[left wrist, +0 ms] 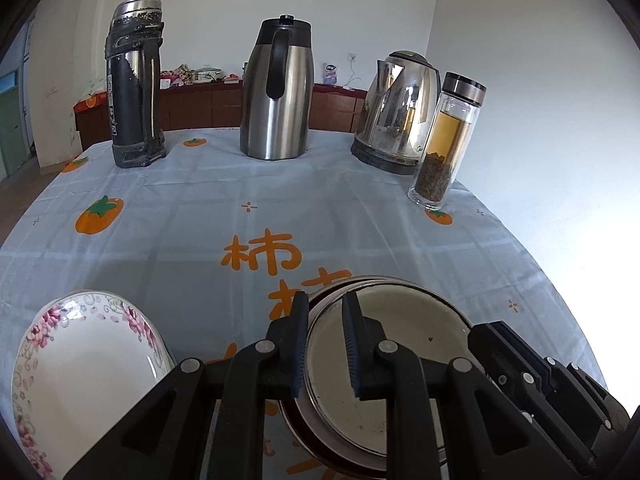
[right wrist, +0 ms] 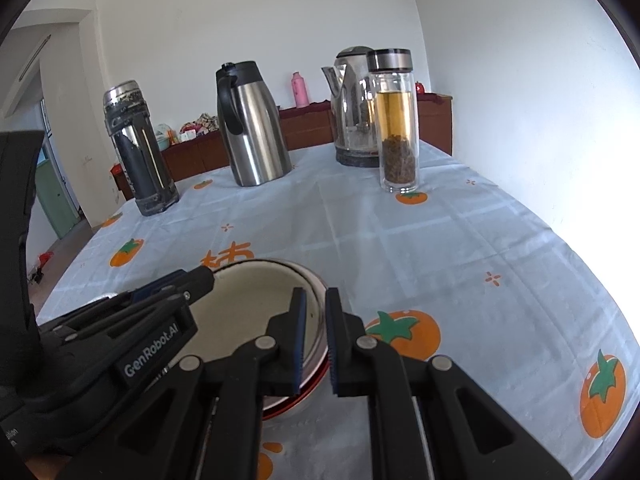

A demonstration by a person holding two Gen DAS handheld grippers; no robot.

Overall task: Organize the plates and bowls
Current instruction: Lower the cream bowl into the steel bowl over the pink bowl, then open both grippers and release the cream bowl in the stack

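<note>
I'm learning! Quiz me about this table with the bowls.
1. True or false: the white flower-patterned plate lies left of the stacked round metal bowls.
2. Which holds tea leaves? A) clear glass bottle B) steel jug C) electric kettle
3. The left hand-held gripper and right hand-held gripper each straddle the bowls' ____.
Key: 1 true; 2 A; 3 rim.

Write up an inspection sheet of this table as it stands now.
Surface: table under a pale blue cloth with orange fruit prints.
Job's things: metal bowl nested in a red-rimmed one; flowered plate to its left.
Clutter: dark flask, steel jug, kettle, tea bottle.
Grippers: left gripper straddles the bowl's left rim; right gripper its right rim.
Cables: nothing seen on the table.
Surroundings: white walls, wooden cabinet.
</note>
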